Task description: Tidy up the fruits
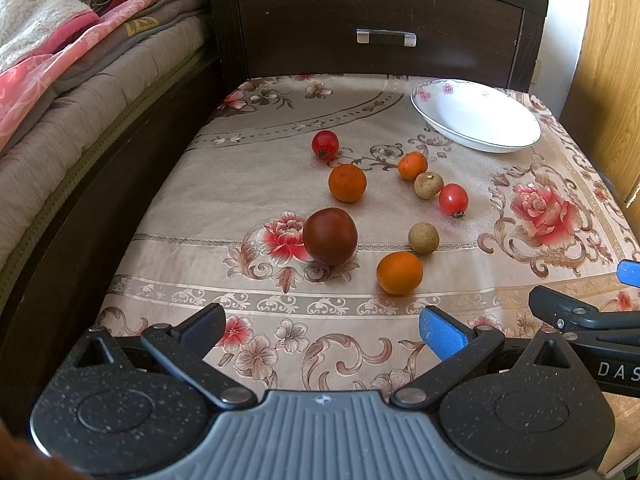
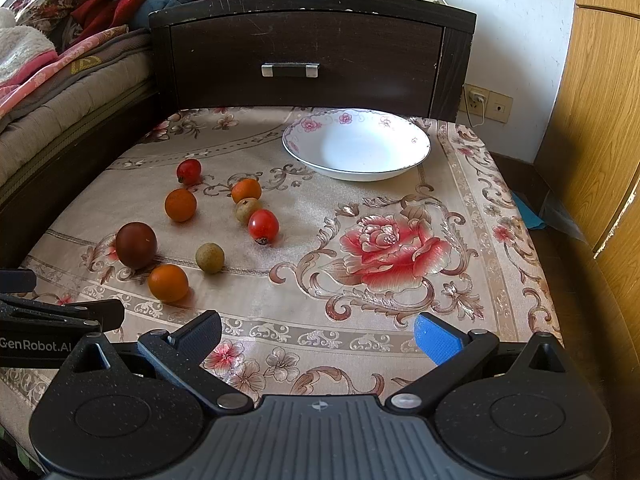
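With fingers spread wide and grasping nothing: left gripper low over the near edge of the tabletop, one black finger and one blue finger. Right gripper likewise released and empty, level with it at 3 o'clock, its fingers over the floral border of the patterned cloth.

Ahead of the left gripper, at 12 o'clock, nearest fruit: orange citrus, and just beyond it at 1 o'clock a tan longan, close but apart. At 11 o'clock of the citrus, a large dark red tomato resting on a printed flower.

Farther out, a second cluster: a bigger orange at 12 o'clock of the tomato; a small orange, a second longan and a red cherry tomato in a diagonal row, each touching or just beside the next. Farthest fruit: another red cherry tomato, at 11 o'clock of the bigger orange.

All eight fruits loose on the cloth, left of centre. White bowl with pink flower rim, empty, at the far right of the tabletop, well apart from the fruit.

Behind the tabletop, a dark wooden drawer front with a metal handle; at 9 o'clock, a bed with heaped blankets.
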Tool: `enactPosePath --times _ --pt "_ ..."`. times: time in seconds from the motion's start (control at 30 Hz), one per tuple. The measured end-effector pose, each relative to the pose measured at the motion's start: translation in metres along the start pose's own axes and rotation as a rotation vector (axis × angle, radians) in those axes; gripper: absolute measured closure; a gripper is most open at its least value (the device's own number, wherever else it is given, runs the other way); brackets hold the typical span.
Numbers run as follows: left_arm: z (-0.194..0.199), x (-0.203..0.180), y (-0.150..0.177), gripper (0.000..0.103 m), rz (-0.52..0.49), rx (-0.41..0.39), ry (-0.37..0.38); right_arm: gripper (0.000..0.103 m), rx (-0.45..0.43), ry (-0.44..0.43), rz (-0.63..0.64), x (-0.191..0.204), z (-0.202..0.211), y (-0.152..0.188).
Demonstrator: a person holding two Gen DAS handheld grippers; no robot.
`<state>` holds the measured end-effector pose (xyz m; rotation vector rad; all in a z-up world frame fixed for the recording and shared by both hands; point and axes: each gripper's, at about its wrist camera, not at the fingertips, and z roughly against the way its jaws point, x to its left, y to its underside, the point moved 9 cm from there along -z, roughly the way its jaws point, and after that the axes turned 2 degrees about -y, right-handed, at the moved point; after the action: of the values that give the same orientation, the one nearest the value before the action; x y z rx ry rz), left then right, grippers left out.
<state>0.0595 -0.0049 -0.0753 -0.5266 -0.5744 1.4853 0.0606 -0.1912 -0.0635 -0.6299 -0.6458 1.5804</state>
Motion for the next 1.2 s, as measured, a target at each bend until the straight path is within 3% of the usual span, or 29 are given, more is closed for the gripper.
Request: enactPosePath --times 1.2 --pt "0.0028 0.0079 0.0004 0.000 0.004 -0.005 -0.016 0.006 0.003 -0.008 0.010 0.0083 -0.0020 -0.0014"
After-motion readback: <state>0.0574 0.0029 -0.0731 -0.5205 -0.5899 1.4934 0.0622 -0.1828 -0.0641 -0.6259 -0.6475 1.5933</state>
